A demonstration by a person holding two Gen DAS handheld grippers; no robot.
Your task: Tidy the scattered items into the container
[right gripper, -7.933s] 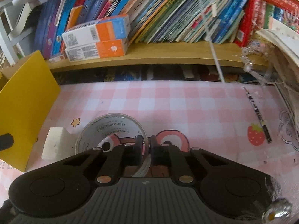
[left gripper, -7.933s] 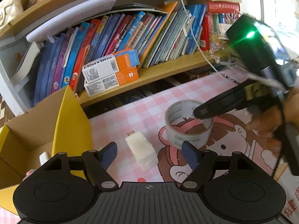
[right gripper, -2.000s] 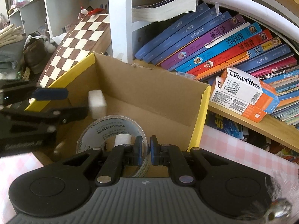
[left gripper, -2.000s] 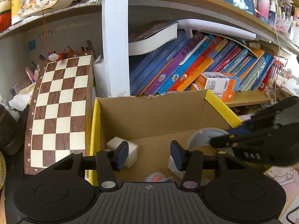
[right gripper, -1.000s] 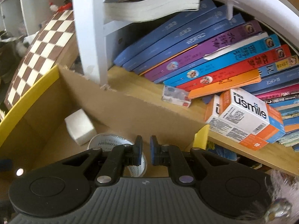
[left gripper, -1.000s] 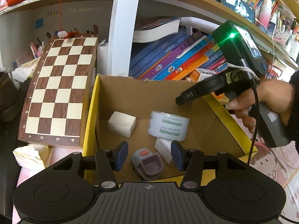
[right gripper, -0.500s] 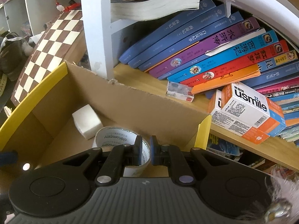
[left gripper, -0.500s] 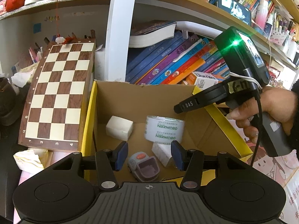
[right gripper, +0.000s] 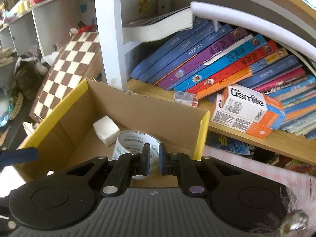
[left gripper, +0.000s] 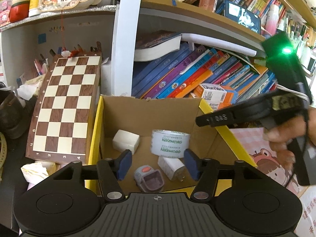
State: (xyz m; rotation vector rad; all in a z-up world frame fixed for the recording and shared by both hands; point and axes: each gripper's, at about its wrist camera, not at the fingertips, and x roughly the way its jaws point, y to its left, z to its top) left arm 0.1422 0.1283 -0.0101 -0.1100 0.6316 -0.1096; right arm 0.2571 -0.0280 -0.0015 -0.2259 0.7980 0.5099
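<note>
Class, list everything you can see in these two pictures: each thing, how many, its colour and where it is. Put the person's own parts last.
cardboard box: 1, brown with yellow flaps, in front of the shelf
tape roll: 1, white with green print, in the box
foam block: 1, white, in the box, left of the tape roll
plug: 1, white, in the box
small gadget: 1, grey with orange button, in the box
chessboard: 1, brown and cream, leaning left of the box
books: many, mixed colours, on the shelf
carton: 1, white and orange, on the shelf
left tool: black, open
right tool: black, nearly closed, empty
</note>
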